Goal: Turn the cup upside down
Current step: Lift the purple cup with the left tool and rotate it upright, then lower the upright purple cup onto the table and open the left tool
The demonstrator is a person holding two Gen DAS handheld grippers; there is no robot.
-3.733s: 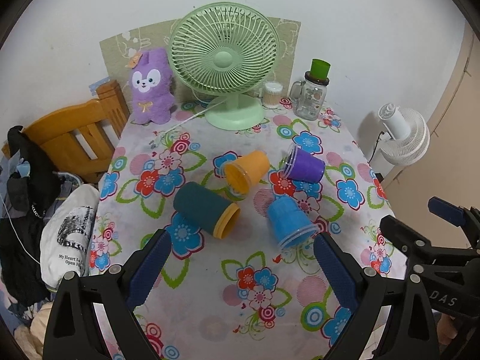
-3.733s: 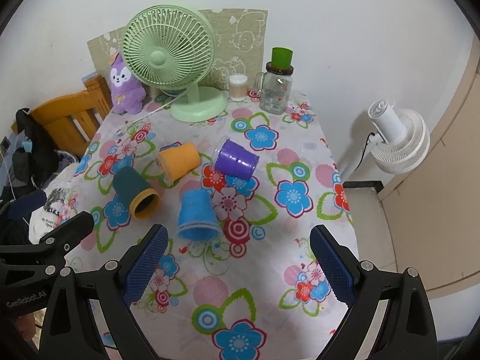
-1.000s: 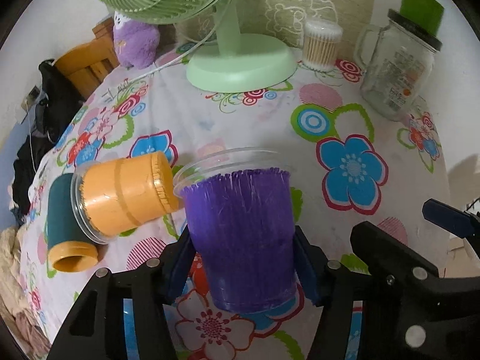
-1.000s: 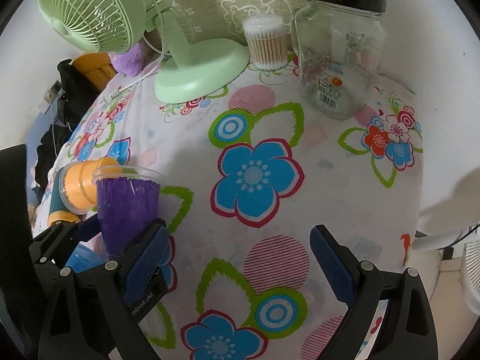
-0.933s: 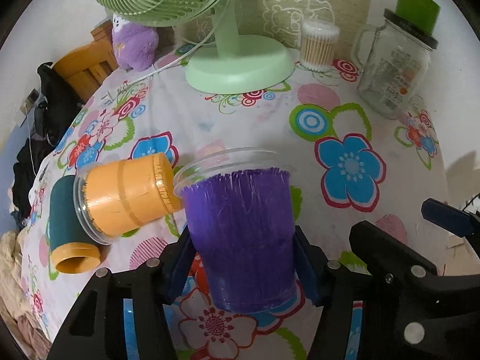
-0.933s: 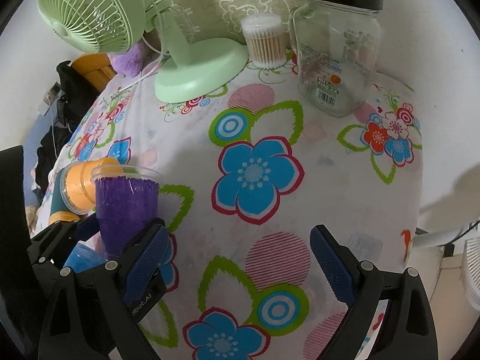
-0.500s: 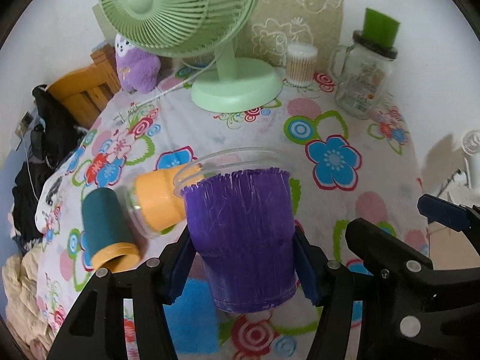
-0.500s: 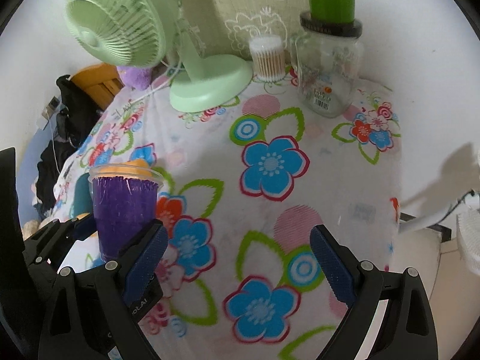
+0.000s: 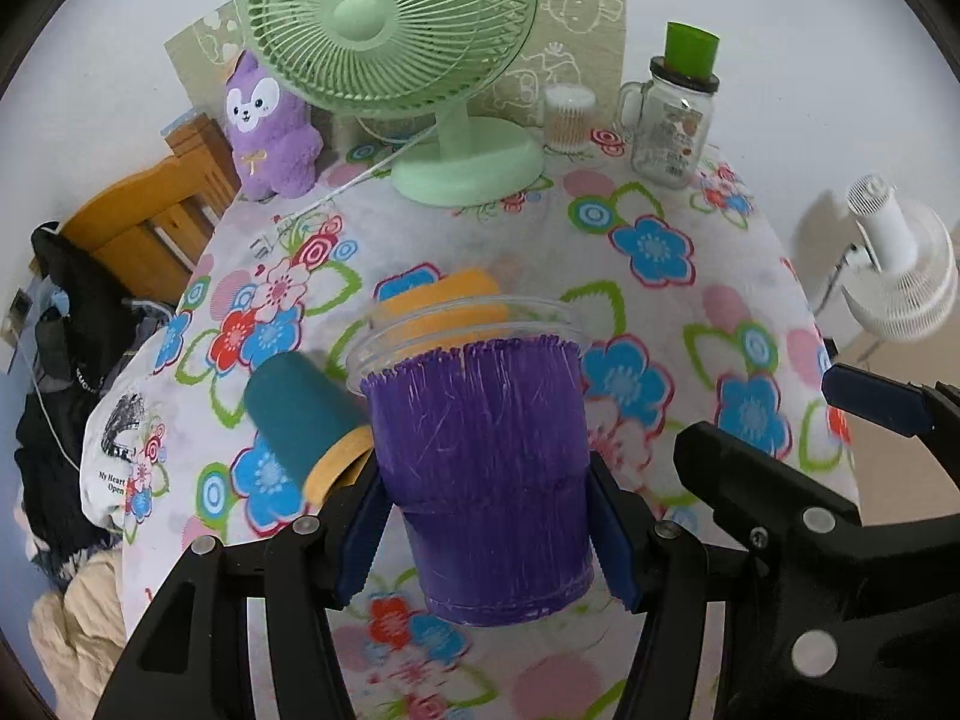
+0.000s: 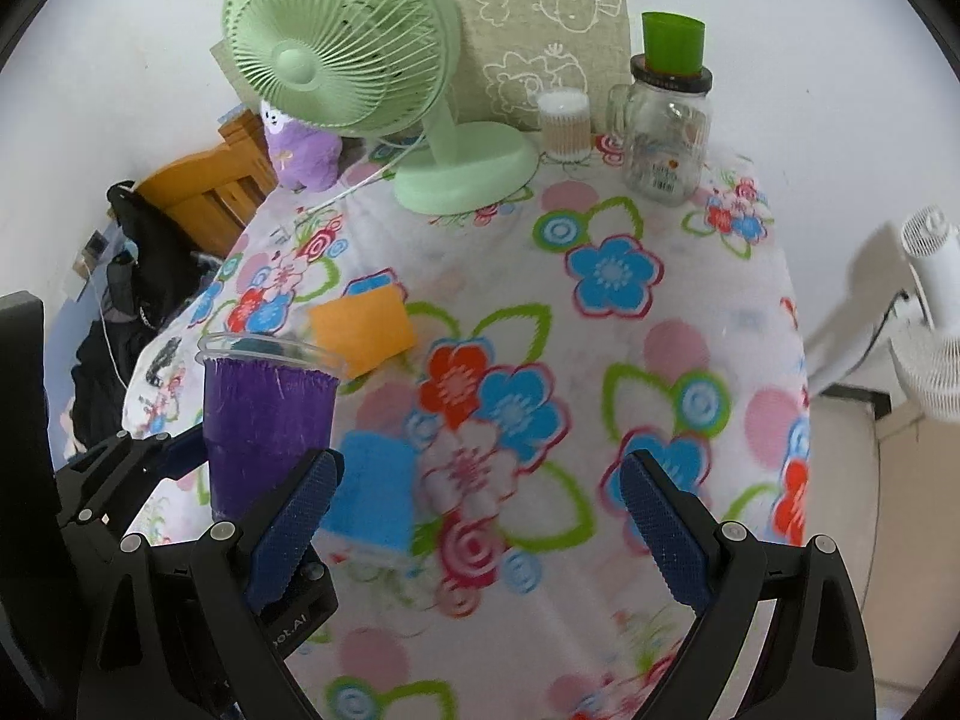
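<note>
Purple cup [image 9: 483, 474] lifted higher — left gripper [image 9: 483, 534] pinching it upright, right gripper [image 10: 474, 516] spread.

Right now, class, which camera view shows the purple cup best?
The left wrist view: the purple cup fills the centre, clamped between the left gripper's pads, clear rim up. The right wrist view shows it small at the left edge, its base partly hidden behind a finger of the open right gripper.

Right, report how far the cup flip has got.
Done: the purple cup is off the table, clamped in the left gripper. In hand: it is held rim-up. Left: turning it over and setting it rim-down on the floral tablecloth. The right gripper is open.
</note>
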